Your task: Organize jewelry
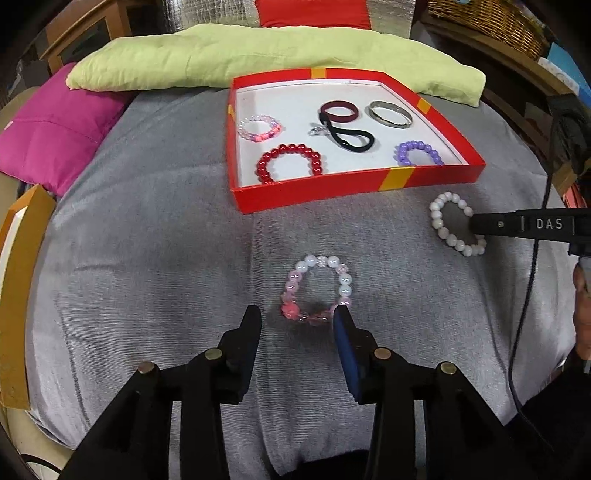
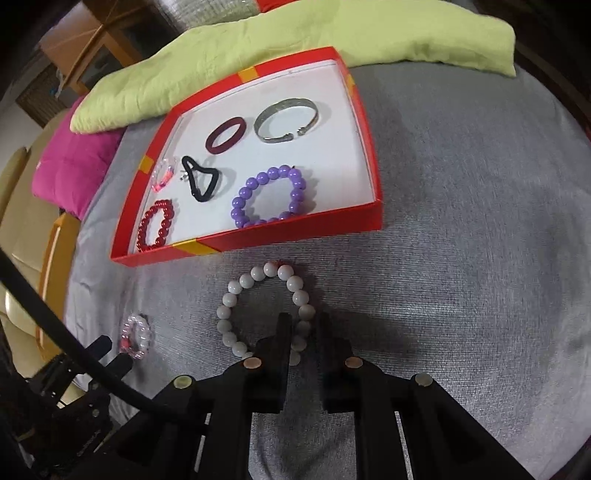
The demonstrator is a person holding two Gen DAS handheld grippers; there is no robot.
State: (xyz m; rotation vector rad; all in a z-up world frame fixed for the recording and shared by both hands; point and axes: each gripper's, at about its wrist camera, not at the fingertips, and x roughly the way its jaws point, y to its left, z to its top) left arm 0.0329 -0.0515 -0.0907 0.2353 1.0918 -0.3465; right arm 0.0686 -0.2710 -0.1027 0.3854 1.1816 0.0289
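A pink and white bead bracelet point(image 1: 319, 288) point(image 2: 136, 336) lies flat on the grey cloth. My left gripper point(image 1: 297, 319) point(image 2: 112, 354) stands open at its near edge, pads clear of the beads. To the right lies a white bead bracelet point(image 1: 437, 223) point(image 2: 229, 297). My right gripper point(image 2: 304, 326) point(image 1: 474, 223) straddles its right side, jaws a narrow gap apart with a bead between them and not pressed. The red box point(image 1: 369, 184) point(image 2: 258, 236) behind holds a red bracelet point(image 1: 290, 162), a purple one point(image 2: 269, 195), a black hair tie point(image 1: 347, 134), two bangles and another pink bracelet.
A green cushion point(image 1: 258, 55) lies right behind the box and a magenta cushion point(image 1: 55, 125) at the far left. A wooden frame point(image 1: 18, 277) borders the left edge. A wicker basket point(image 1: 491, 18) sits at the back right. A black cable point(image 1: 532, 295) hangs on the right.
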